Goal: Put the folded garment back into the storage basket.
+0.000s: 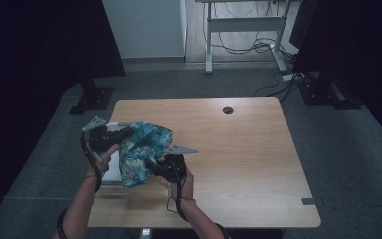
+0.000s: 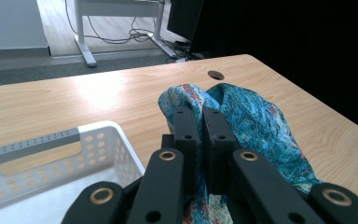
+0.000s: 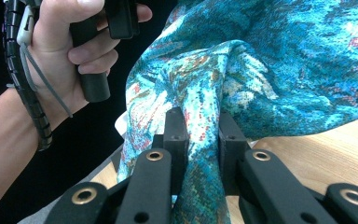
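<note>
A: In the high view, at lower left, the left gripper and the right gripper are both clamped on the crumpled turquoise patterned cloth, raised over the wooden table.

B: In the left gripper view the white perforated plastic basket is at lower left. In the right gripper view the fold looks thin; I think it can slip out if the hands pull apart.

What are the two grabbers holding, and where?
Both hold the blue patterned cloth: left gripper pinches an upper fold, right gripper a bunched fold lower down.

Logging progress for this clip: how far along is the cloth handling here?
Done: both grippers are clamped on the blue patterned cloth, which is lifted in a bunch. In hand: the left gripper and right gripper hold it above the table's left side, by the white basket. Left: the cloth isn't in the basket yet, if that's where it goes.
</note>
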Tool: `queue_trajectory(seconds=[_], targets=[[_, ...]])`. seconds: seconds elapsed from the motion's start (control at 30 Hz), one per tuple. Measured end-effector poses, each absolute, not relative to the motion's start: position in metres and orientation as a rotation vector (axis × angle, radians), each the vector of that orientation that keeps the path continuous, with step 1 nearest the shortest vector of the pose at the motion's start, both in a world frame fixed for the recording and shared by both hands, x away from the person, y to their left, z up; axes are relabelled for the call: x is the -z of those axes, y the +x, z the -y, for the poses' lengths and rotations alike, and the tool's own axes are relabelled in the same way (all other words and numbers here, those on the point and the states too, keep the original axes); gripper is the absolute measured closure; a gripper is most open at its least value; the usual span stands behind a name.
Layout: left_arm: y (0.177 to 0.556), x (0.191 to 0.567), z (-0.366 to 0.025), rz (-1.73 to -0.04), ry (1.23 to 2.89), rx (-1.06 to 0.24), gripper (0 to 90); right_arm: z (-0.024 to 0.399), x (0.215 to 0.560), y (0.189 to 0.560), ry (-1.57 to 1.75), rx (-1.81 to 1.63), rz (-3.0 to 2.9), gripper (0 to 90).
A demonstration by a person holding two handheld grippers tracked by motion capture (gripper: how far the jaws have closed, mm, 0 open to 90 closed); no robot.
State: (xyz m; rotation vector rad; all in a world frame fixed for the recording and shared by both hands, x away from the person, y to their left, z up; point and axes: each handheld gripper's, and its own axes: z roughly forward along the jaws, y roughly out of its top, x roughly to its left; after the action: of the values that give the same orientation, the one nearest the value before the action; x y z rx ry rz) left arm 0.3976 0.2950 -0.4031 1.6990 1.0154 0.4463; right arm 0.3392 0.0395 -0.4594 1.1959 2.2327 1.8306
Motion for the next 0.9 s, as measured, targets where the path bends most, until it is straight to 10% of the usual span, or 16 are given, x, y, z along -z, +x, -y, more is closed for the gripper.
queue_trajectory(seconds=[0.9], targets=[[0.408,0.402,-0.315,-1.030,1.690,-0.456,85.5,-0.060,0.459,0.351,1.198,-1.816,-2.243,77.6]])
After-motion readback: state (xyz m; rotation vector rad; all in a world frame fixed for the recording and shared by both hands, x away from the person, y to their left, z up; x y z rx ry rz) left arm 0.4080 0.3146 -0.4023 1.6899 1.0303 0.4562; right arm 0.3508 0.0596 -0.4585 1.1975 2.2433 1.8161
